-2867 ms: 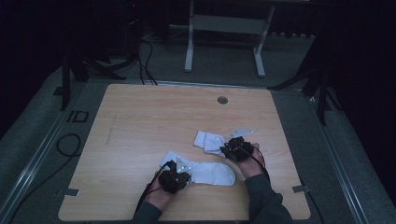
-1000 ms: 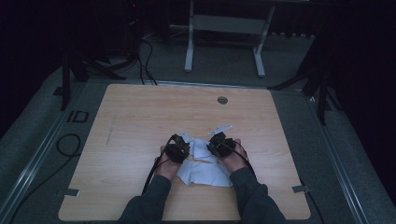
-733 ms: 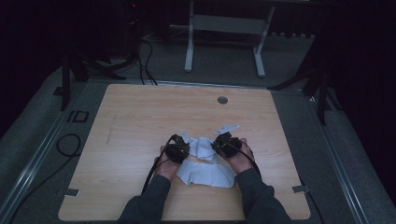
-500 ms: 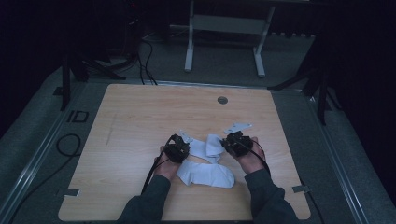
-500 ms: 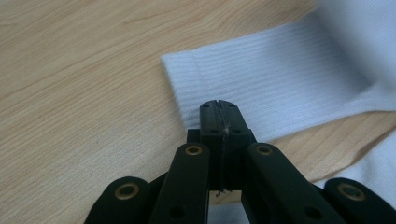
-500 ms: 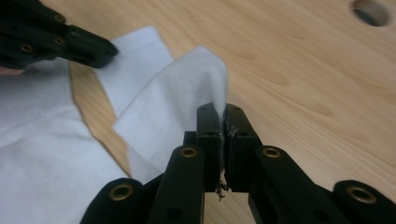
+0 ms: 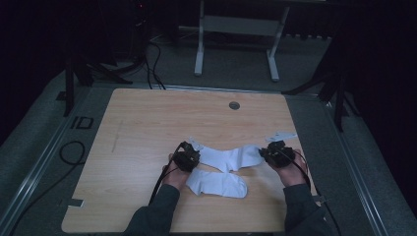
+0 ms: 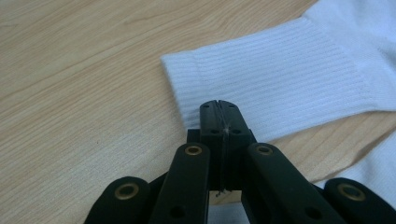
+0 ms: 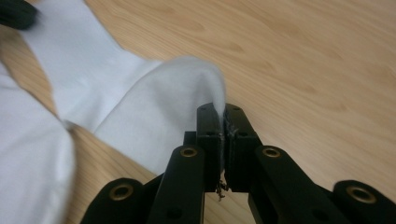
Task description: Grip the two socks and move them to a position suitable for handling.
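On the wooden table (image 7: 147,123), toward the near edge, there are two white socks, and both grippers are clamped on the same one. That upper sock (image 7: 228,157) is stretched out between the hands: the left gripper (image 7: 189,155) has the ribbed cuff end, the right gripper (image 7: 268,153) has the toe end over by the table's right side. From the left gripper view you can see its jaws pressed together right on the edge of the ribbed cuff (image 8: 280,84), which lies flat on the wood. From the right gripper view the jaws are pinched on a fold of the toe fabric (image 9: 187,88), which humps up off the table a bit where it's pinched, so that end looks slightly lifted. The second sock (image 7: 216,183) lies flat just below the stretched one, nearer the person, between the two forearms and right beside the left hand. Its foot end points right. Farther back on the table, well away from everything, is a small round grommet hole (image 7: 234,105).
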A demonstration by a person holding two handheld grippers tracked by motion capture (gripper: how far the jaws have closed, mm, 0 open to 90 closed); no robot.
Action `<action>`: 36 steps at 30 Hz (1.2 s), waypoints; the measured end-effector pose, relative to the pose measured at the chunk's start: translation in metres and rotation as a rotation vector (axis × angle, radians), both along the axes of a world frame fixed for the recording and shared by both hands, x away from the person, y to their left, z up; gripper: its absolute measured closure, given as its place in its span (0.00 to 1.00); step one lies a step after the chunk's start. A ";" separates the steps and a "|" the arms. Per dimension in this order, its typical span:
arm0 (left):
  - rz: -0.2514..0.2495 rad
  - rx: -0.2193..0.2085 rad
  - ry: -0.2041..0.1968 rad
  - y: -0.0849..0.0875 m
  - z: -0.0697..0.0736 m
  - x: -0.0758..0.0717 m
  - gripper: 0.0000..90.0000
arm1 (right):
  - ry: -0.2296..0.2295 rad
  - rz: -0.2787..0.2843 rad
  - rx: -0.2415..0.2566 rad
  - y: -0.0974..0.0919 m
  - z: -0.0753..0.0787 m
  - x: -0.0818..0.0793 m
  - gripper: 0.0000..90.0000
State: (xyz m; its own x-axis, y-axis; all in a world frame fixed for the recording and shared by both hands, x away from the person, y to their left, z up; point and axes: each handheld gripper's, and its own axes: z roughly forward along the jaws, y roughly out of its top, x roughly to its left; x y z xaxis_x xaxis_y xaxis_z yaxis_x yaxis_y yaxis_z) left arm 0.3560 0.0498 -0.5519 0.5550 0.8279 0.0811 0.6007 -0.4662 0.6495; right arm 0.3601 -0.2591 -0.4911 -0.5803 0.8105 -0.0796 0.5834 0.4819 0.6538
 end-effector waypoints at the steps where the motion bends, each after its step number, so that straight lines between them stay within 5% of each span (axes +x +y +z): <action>1: 0.000 0.000 0.000 0.000 0.000 0.000 1.00 | 0.000 0.000 0.000 0.000 0.000 0.000 0.96; 6: 0.001 0.024 -0.014 -0.002 0.000 0.001 1.00 | 0.031 -0.051 -0.014 -0.022 -0.010 0.001 0.96; 13: 0.020 0.009 -0.039 -0.004 -0.002 0.002 0.96 | 0.055 -0.071 -0.036 -0.027 -0.020 0.007 0.95; 16: 0.037 -0.074 -0.057 0.002 0.000 -0.001 0.88 | 0.058 -0.083 -0.064 -0.027 -0.024 0.009 0.91; 20: 0.068 -0.119 -0.083 0.017 0.006 -0.005 0.88 | 0.063 -0.108 -0.059 -0.033 -0.023 0.010 0.72; 25: 0.090 -0.135 -0.074 0.033 0.011 -0.010 0.86 | 0.040 -0.112 -0.036 -0.033 -0.015 0.009 0.67; 31: 0.100 -0.133 -0.039 0.054 0.009 -0.022 0.82 | 0.024 -0.047 0.008 -0.015 -0.005 0.013 0.64; 36: 0.131 -0.133 -0.029 0.073 0.006 -0.034 0.80 | 0.018 0.055 0.000 0.021 -0.005 0.020 0.64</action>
